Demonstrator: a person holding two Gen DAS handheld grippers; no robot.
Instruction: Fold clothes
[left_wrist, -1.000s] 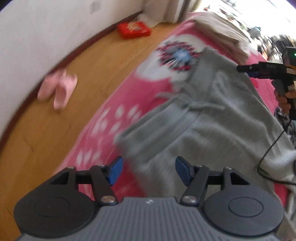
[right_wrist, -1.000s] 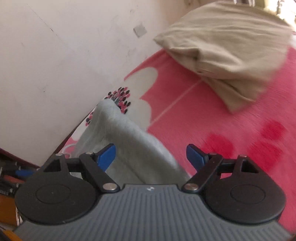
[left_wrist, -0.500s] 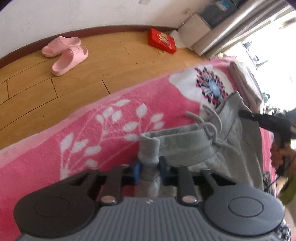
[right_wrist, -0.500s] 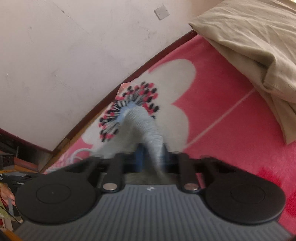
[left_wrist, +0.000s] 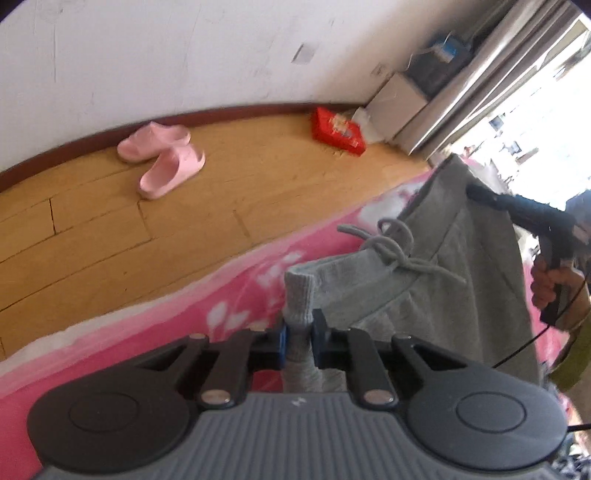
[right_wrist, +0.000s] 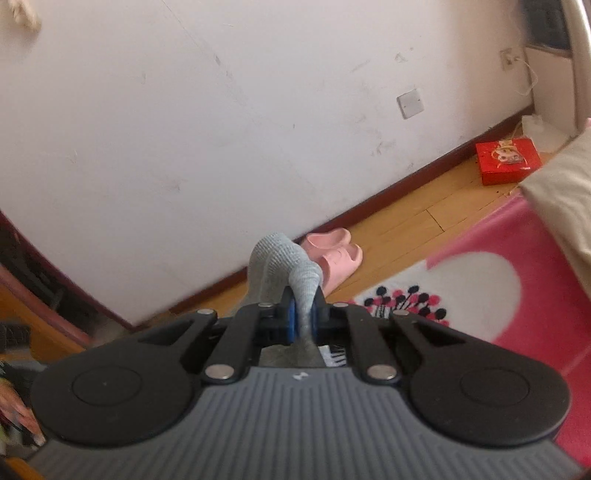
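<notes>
Grey sweatpants (left_wrist: 436, 280) with a drawstring hang lifted above a pink flowered bed cover (left_wrist: 177, 328). My left gripper (left_wrist: 298, 341) is shut on one corner of the ribbed waistband. Across the garment, the right gripper (left_wrist: 476, 192) pinches the other waistband corner, held by a person's hand (left_wrist: 550, 284). In the right wrist view, my right gripper (right_wrist: 303, 319) is shut on a bunch of the grey sweatpants (right_wrist: 280, 266). The legs of the sweatpants are hidden below the grippers.
Pink slippers (left_wrist: 162, 162) and a red box (left_wrist: 338, 129) lie on the wooden floor by the white wall. A beige pillow (right_wrist: 561, 206) rests on the pink flowered bed cover (right_wrist: 517, 295) at the right. Curtains (left_wrist: 491, 74) and a white box (left_wrist: 402, 107) stand in the corner.
Both grippers went from open above the flat sweatpants to shut on the waistband corners, then rose, lifting the waistband off the bed.
</notes>
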